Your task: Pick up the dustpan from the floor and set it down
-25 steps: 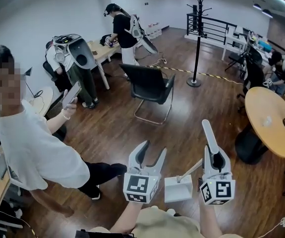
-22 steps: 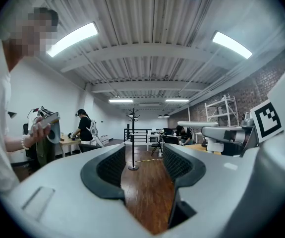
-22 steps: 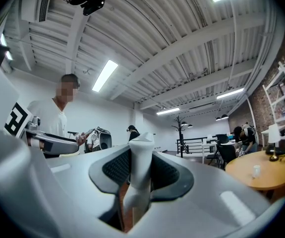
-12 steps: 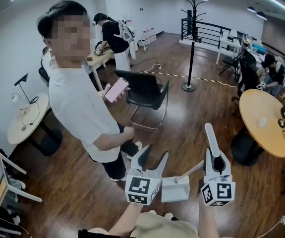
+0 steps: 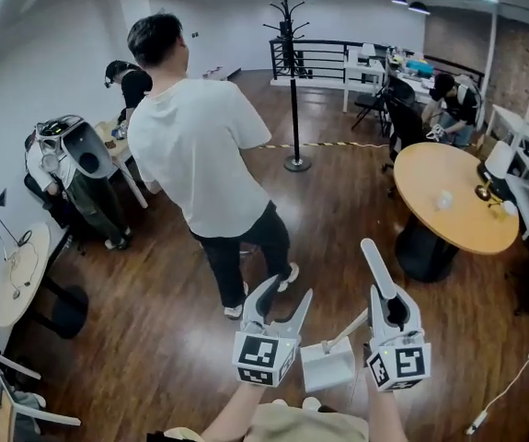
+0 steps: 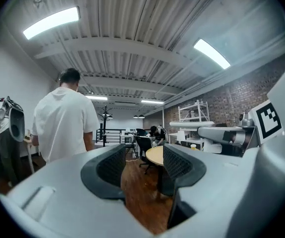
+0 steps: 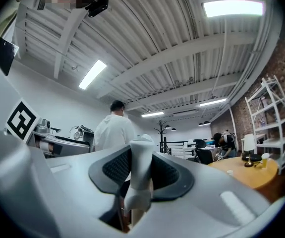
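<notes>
The white dustpan (image 5: 328,365) hangs in the air low in the head view, between the two grippers, its pan below and its long handle (image 5: 377,267) slanting up past the right jaws. My right gripper (image 5: 389,298) is shut on that handle; in the right gripper view the white handle (image 7: 140,167) stands pinched between the dark pads (image 7: 166,173). My left gripper (image 5: 287,293) is just left of the pan and open. In the left gripper view the left gripper (image 6: 144,165) has nothing between its jaws, only floor and room beyond.
A person in a white T-shirt (image 5: 204,150) stands close ahead with their back to me. A round wooden table (image 5: 448,224) is at the right, a black coat stand (image 5: 293,81) behind the person, and a small round table (image 5: 11,274) at the left.
The view has swung round the room. The person in white has turned their back and stepped ahead of me. Both grippers moved along level, the right still holding the dustpan.
</notes>
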`<action>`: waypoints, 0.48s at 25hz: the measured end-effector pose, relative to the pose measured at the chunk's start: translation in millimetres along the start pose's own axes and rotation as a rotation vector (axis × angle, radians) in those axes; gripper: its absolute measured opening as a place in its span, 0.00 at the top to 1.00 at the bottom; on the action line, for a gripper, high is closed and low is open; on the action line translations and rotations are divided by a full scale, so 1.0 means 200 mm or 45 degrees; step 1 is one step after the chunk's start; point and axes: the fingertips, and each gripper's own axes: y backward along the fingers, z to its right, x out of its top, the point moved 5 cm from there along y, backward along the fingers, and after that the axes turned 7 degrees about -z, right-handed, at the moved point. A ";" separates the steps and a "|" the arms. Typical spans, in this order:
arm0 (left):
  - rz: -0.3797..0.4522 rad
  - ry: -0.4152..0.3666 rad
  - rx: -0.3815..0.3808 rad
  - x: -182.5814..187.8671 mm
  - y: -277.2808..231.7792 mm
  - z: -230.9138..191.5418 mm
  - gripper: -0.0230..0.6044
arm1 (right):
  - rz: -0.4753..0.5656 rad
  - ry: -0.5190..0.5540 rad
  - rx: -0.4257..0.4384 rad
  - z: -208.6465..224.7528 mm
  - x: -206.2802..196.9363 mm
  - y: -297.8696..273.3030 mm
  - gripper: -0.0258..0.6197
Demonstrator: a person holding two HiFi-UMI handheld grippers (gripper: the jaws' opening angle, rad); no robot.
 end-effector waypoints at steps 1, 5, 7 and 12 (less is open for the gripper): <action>0.002 0.000 -0.039 0.00 -0.03 0.06 0.59 | -0.002 0.003 -0.019 0.04 0.00 0.05 0.80; 0.005 0.009 -0.182 0.00 -0.18 0.25 0.59 | -0.030 0.002 -0.085 0.18 -0.05 0.16 0.80; 0.002 0.011 -0.236 -0.01 -0.28 0.31 0.59 | -0.047 -0.002 -0.125 0.28 -0.09 0.16 0.80; -0.022 0.008 -0.424 -0.04 -0.47 0.55 0.59 | -0.094 -0.030 -0.305 0.52 -0.17 0.32 0.80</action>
